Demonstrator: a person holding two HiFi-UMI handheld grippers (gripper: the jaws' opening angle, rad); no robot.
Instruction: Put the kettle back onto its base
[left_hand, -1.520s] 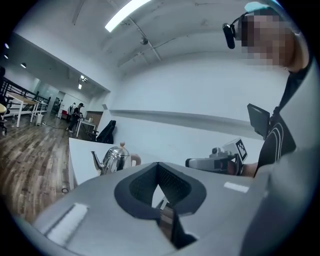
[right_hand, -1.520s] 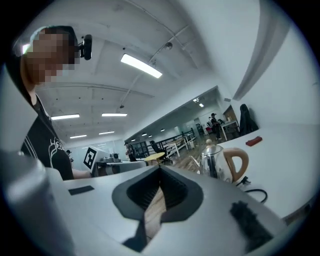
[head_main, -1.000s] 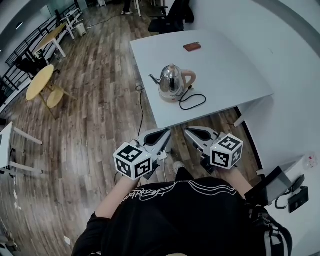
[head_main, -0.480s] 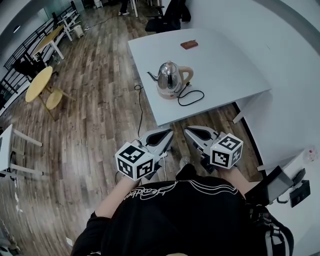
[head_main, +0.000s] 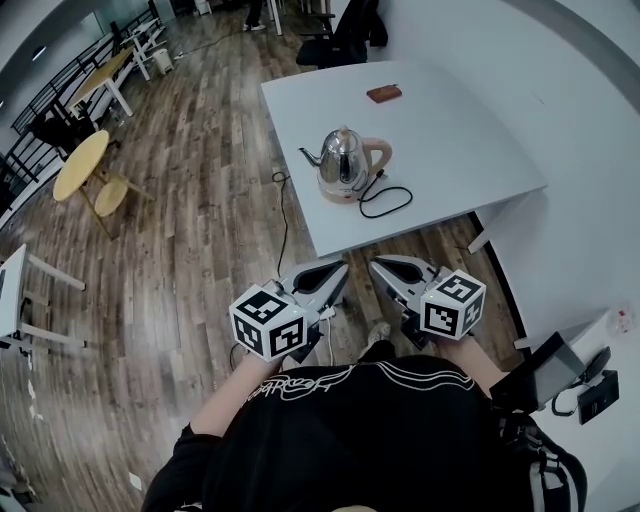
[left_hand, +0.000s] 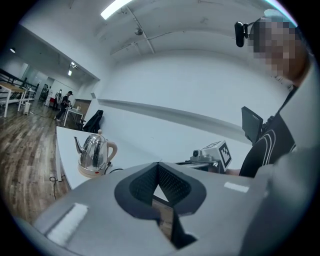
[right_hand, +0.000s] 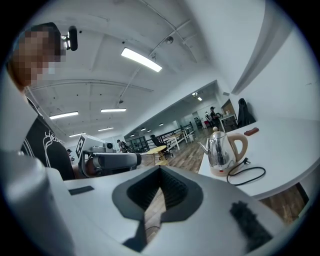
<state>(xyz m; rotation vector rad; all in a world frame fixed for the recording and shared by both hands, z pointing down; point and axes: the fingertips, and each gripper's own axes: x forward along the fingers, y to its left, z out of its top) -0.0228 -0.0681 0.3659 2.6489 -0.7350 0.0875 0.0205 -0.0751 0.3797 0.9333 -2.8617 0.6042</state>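
Both grippers idle at lower centre; kettle on the table, upper centre.
Left gripper (head_main: 336, 272) clenched on nothing. Kettle (head_main: 344, 158) apparently seated on its base (head_main: 338, 194), well apart from both grippers, on the white table (head_main: 460, 120). Right gripper (head_main: 380, 266) clenched, empty. Judged: no step in hand. Any reseating would need an approach and opened jaws at the handle (head_main: 380, 152).

At the bottom of the head view the person wears a black short-sleeved shirt (head_main: 380, 450) with white line print, while the grey, pointed left hand-held gripper (head_main: 336, 270) and right hand-held gripper (head_main: 380, 266) each carry a white cube (head_main: 268, 322) of black square markers and dark ribbed pads (left_hand: 174, 186).
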